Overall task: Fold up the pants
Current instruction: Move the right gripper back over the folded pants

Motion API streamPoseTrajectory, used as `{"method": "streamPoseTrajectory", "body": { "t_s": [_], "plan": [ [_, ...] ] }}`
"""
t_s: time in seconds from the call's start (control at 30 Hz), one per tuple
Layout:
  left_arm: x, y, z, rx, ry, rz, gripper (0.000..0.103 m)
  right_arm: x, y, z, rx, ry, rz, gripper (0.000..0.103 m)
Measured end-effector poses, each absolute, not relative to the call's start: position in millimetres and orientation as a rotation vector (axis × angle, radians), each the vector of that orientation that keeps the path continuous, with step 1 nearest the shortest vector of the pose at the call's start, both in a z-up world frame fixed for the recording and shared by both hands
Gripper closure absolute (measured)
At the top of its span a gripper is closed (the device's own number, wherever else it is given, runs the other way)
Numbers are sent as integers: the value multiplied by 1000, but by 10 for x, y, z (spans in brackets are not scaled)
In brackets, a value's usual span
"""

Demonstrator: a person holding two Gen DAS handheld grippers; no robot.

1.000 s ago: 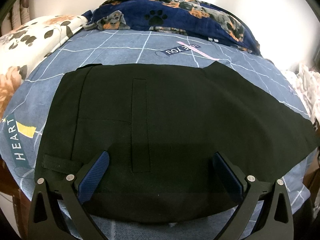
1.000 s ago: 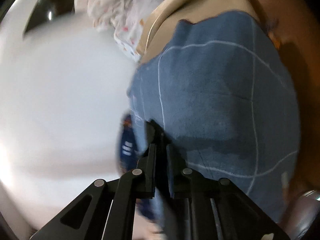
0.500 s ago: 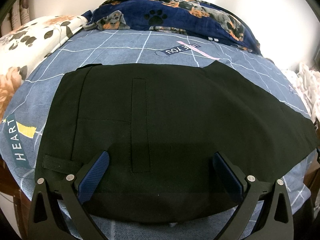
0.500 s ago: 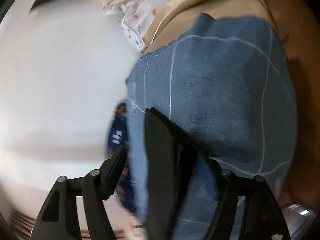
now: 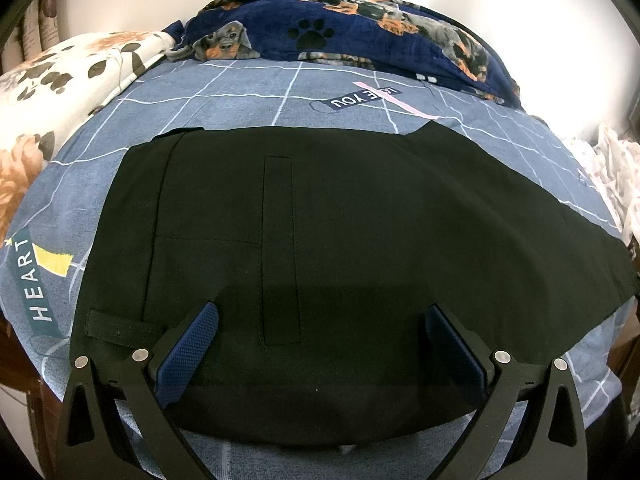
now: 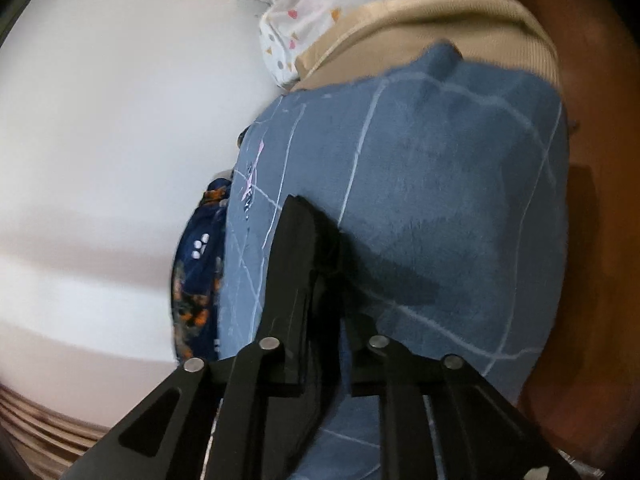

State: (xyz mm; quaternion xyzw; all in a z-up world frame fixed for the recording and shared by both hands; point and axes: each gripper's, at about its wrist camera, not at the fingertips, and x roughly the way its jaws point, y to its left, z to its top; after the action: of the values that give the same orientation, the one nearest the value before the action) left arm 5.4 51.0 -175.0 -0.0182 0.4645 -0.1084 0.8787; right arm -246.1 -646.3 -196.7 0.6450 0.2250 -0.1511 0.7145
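black pants [image 5: 340,248] flat on bed [image 5: 240,96], long axis left-right.

Cloth on the bed, hard plastic and metal on the tools

The pants [image 5: 340,248] are matt black woven cloth, smooth and flat; the bedsheet [image 5: 248,100] is soft blue cotton-like fabric, faintly napped in the right wrist view; the dog-print blanket [image 5: 360,28] looks plush. The left gripper [image 5: 318,344] has matt black plastic arms, shiny metal rivets and textured blue rubbery pads [image 5: 188,356]. The bed frame [image 6: 592,240] is glossy brown wood.
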Motion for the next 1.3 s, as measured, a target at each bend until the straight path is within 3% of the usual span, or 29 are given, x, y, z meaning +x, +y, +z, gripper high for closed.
{"method": "streamPoseTrajectory", "body": {
  "t_s": [0.07,0.1,0.57,1.3],
  "plan": [
    [55,515,-1750,-38,969,-227,0,-2452,-6419,-1950,1413,499,-335,83],
    [57,512,-1748,-39,969,-228,0,-2431,-6396,-1899,1370,523,-355,91],
    [45,524,-1748,-48,968,-233,0,-1776,-5598,-951,974,609,-311,91],
    [69,479,-1731,-8,982,-222,0,-892,-4065,-1241,773,951,-24,91]
  ]
}}
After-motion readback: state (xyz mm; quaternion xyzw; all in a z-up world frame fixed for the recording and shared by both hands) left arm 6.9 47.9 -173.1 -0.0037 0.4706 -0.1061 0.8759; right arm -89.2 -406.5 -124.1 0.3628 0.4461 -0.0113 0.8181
